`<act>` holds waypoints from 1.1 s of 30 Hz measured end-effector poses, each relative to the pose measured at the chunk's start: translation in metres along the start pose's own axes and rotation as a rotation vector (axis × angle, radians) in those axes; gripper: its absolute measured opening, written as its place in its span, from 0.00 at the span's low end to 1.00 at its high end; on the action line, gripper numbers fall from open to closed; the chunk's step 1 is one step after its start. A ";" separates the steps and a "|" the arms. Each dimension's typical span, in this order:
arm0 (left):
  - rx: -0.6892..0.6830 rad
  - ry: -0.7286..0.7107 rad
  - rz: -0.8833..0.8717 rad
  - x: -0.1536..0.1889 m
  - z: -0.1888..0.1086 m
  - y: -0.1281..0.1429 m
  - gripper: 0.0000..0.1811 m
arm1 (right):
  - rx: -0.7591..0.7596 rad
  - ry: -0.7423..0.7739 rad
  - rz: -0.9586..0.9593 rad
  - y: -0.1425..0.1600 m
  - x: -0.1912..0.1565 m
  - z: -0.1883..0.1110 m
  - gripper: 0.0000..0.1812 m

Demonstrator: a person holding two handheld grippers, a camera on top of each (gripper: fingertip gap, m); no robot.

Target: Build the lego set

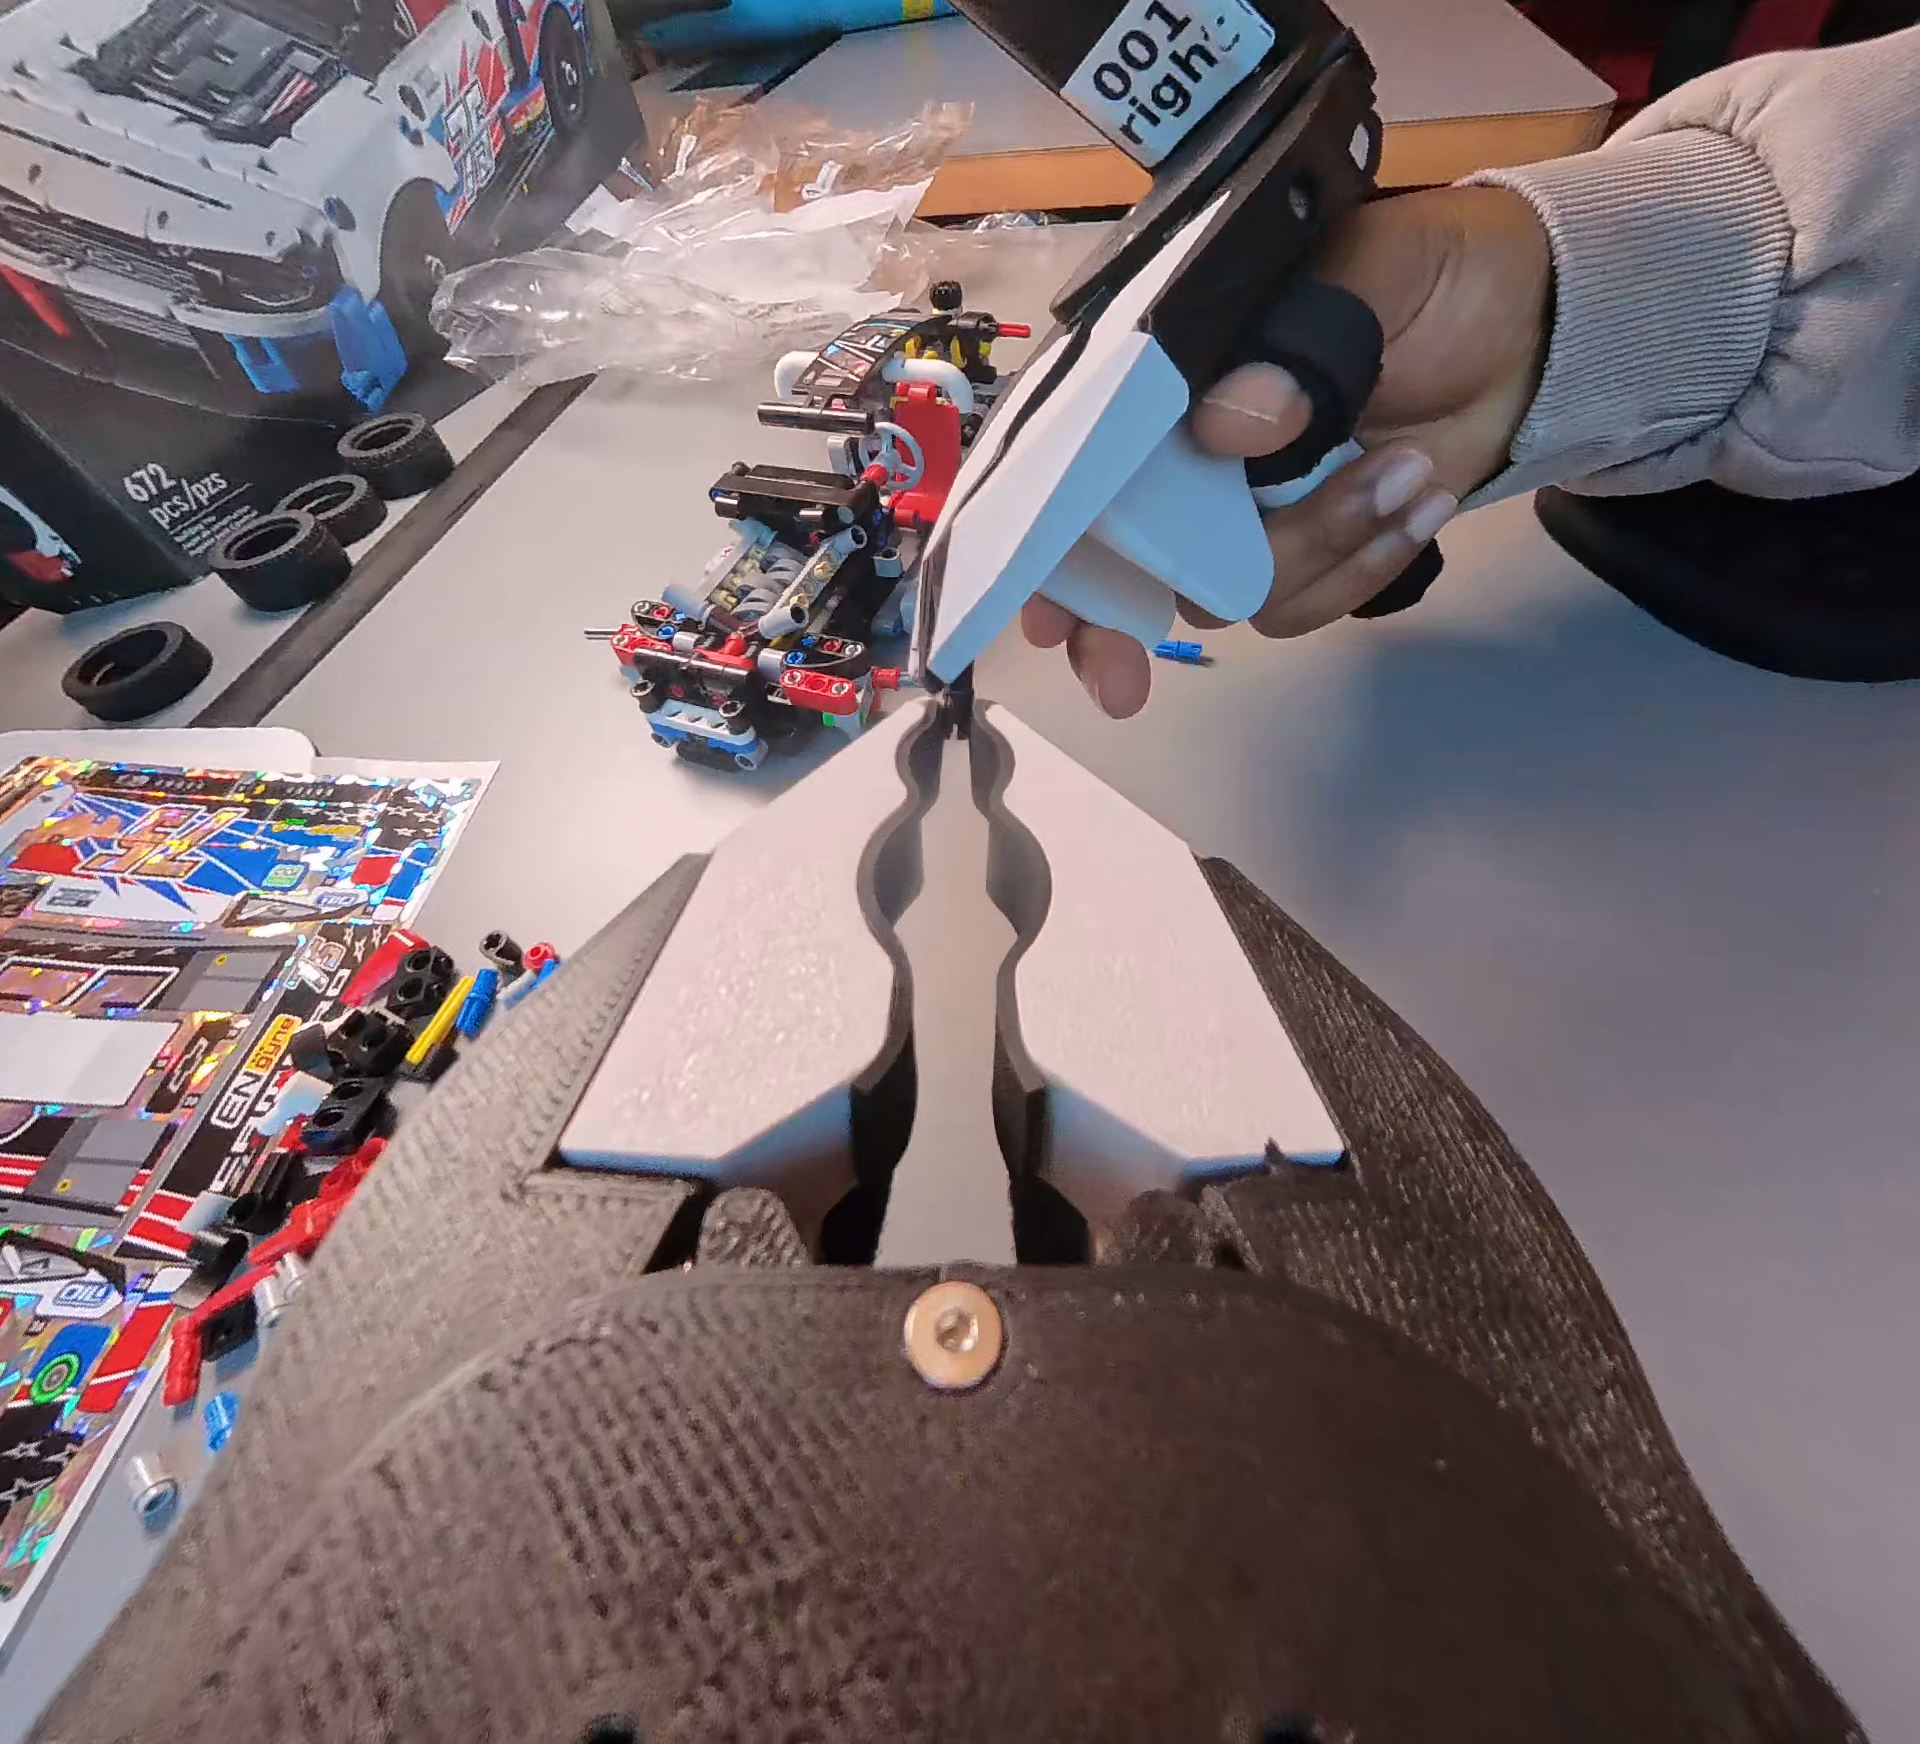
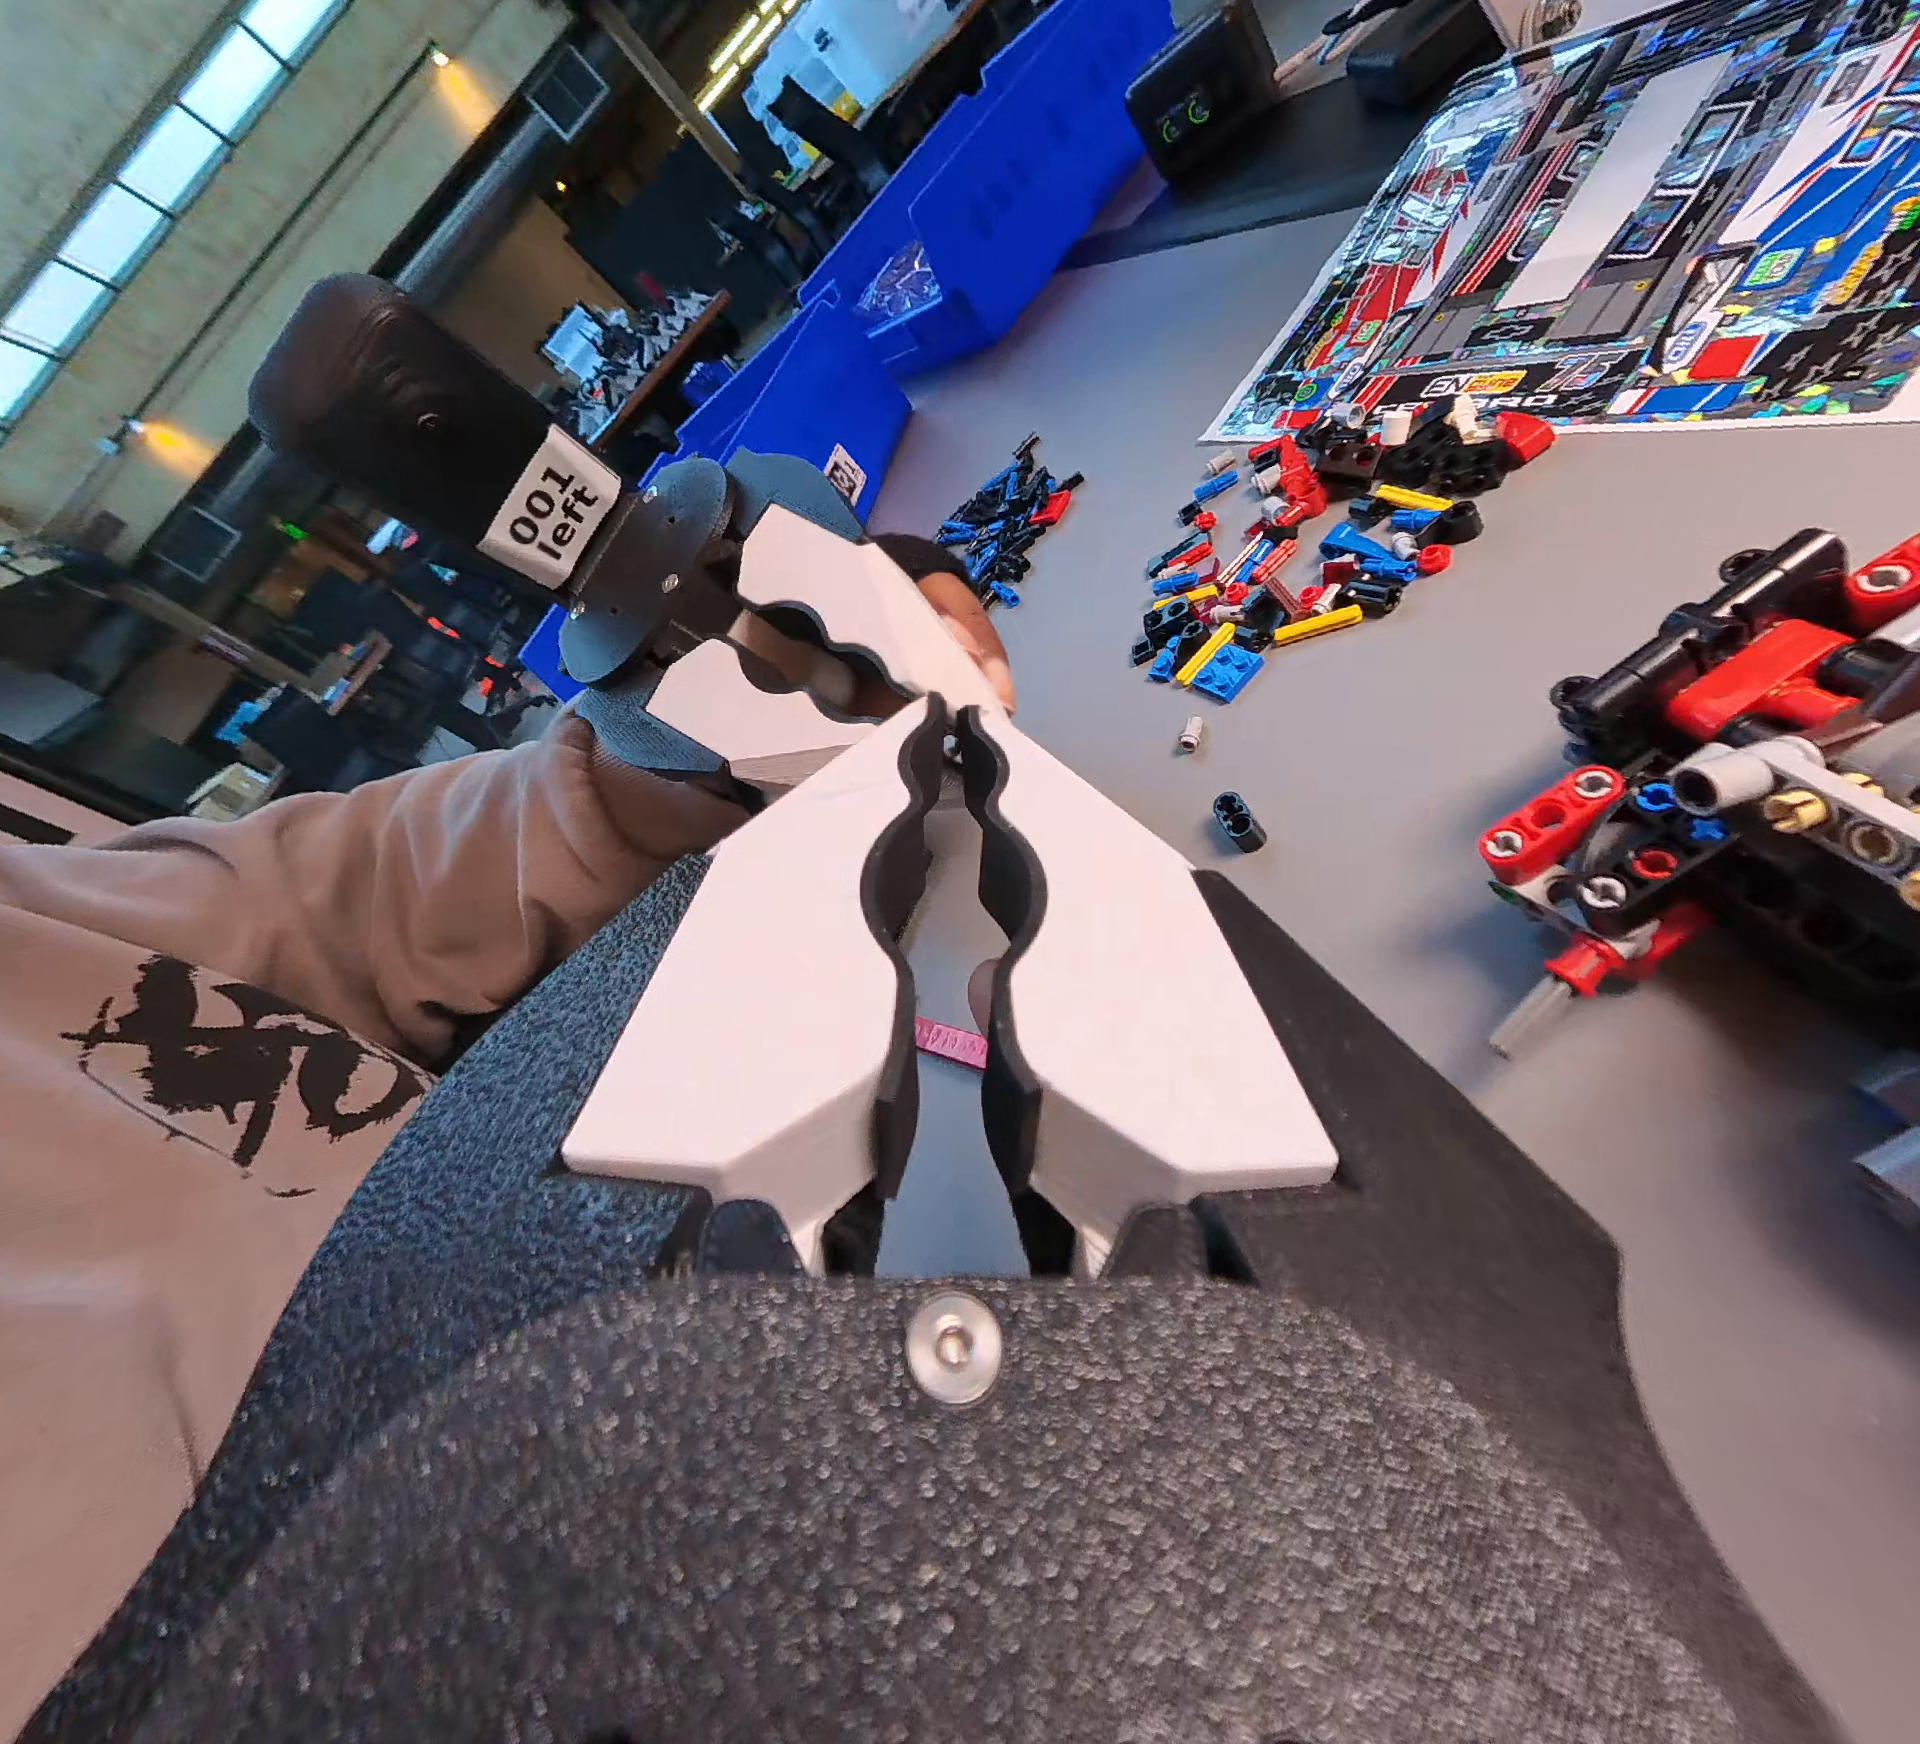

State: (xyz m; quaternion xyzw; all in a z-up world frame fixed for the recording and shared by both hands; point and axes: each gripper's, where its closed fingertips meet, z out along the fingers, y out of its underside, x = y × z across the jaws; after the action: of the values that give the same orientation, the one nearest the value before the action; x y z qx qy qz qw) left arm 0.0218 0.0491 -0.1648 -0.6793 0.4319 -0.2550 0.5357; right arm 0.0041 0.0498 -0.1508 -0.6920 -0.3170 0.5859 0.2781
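My left gripper and my right gripper meet tip to tip above the grey table. Both are closed on a small black piece pinched between their tips. The right wrist view shows the same meeting: my right gripper, the left gripper coming in from the left, and the black piece mostly hidden by the pads. The part-built car chassis, red, black and grey, lies on the table just beyond the tips. It is at the right edge in the right wrist view.
Loose pieces lie by a shiny sticker sheet. A black connector and a blue pin lie alone. The set's box, black tyres and empty plastic bags are at the back left. Blue bins stand beyond. Less than 4 cm separates the two grippers' tips.
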 end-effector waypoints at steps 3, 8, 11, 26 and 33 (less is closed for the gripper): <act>0.007 0.019 0.032 0.004 -0.002 0.000 0.01 | -0.015 -0.027 -0.026 0.003 -0.004 0.000 0.00; 0.018 0.038 0.065 0.007 -0.004 0.000 0.01 | -0.096 -0.070 -0.186 0.009 -0.012 -0.004 0.08; 0.015 0.039 0.077 0.006 -0.005 0.001 0.01 | -0.133 -0.038 -0.283 0.010 -0.012 -0.005 0.07; -0.007 0.052 0.088 0.011 -0.004 0.003 0.01 | -0.217 0.043 -0.388 0.016 -0.008 -0.002 0.02; -0.064 -0.022 0.043 -0.011 -0.008 0.015 0.09 | -0.260 0.128 -0.455 0.006 0.004 0.003 0.01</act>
State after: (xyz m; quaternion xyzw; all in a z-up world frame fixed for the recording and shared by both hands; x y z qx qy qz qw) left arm 0.0054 0.0543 -0.1750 -0.6896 0.4484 -0.2220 0.5236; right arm 0.0020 0.0487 -0.1585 -0.6686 -0.5188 0.4176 0.3308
